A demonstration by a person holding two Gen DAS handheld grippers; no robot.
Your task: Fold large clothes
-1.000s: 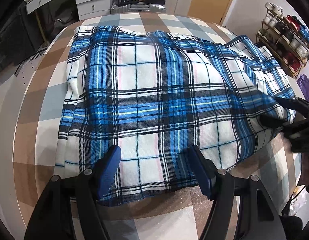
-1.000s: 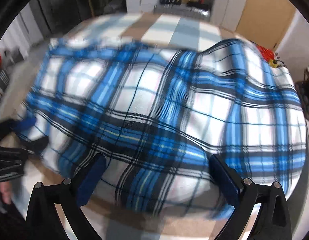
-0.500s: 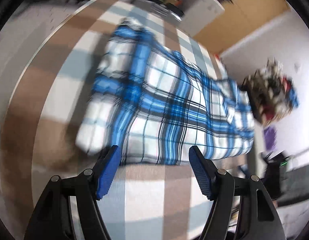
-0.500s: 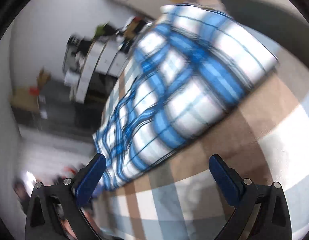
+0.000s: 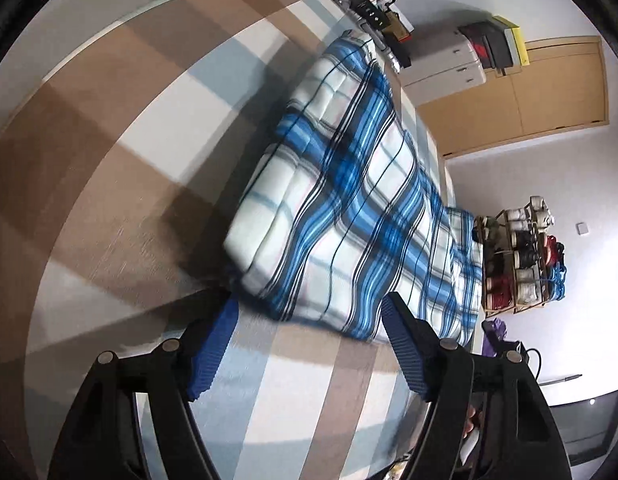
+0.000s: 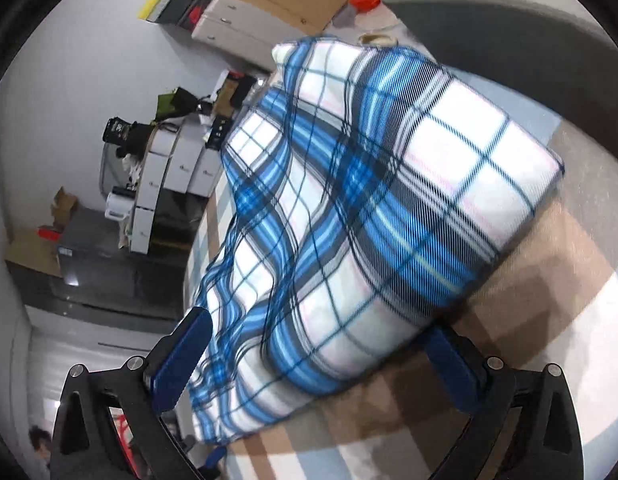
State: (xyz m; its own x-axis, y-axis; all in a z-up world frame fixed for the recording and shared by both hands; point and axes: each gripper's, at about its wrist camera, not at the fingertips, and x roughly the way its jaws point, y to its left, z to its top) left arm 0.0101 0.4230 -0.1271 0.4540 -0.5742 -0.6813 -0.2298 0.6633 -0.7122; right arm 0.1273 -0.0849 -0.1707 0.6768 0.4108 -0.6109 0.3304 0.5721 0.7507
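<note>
One folded plaid garment is laid on one checked cloth. Two grippers, left and right, are held apart, nothing clamped.

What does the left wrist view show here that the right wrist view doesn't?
Only the left wrist view shows the shoe rack against the wall and a long bare stretch of the checked cover beside the cloth. Only the right wrist view shows the dark floor and stacked white drawers. Both show the folded blue plaid cloth on the cover, the wooden doors, and an open gripper, left gripper and right gripper, at a cloth edge.
</note>
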